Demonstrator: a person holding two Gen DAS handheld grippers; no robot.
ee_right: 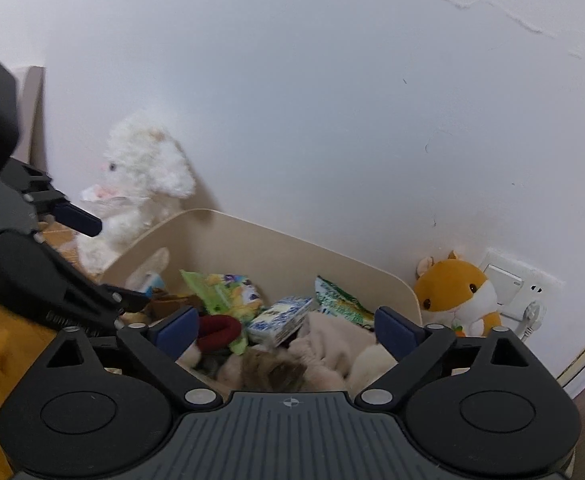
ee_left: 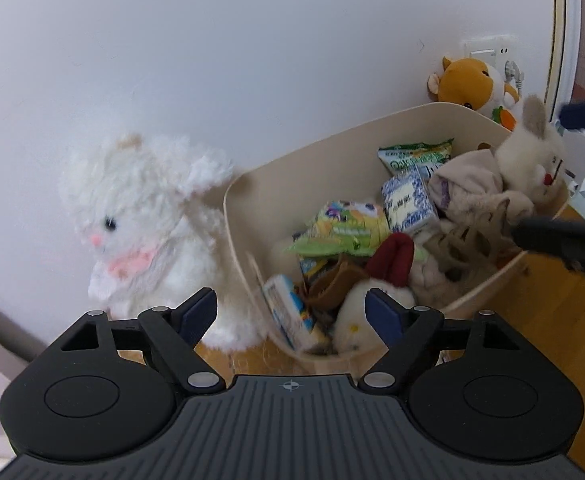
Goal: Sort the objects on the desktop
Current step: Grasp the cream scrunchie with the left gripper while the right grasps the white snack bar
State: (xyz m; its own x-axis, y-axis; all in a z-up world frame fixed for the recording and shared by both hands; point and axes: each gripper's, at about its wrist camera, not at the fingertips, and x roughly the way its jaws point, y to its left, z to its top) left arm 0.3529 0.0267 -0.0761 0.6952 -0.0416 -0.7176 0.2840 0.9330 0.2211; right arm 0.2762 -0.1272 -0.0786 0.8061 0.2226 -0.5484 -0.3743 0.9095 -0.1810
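Note:
A cream bin (ee_left: 252, 200) (ee_right: 252, 232) on the wooden desk holds snack packets (ee_left: 348, 224) (ee_right: 220, 292), small blue-and-white cartons (ee_left: 408, 200) (ee_right: 280, 320), a beige cloth (ee_left: 468, 184) (ee_right: 324, 344) and a grey-white plush rabbit (ee_left: 536, 160). My left gripper (ee_left: 290, 316) is open over the bin's near corner, nothing between its pads. My right gripper (ee_right: 286, 330) is open above the cloth and a furry toy, and holds nothing. A white fluffy plush (ee_left: 148, 216) (ee_right: 140, 184) sits outside the bin on the left, against the wall.
An orange hamster plush (ee_left: 472, 84) (ee_right: 456, 296) stands behind the bin by a wall socket (ee_right: 512, 284). The wall runs close behind everything. Bare wooden desk (ee_left: 532, 304) shows to the right of the bin. The other gripper's dark body shows at each view's edge.

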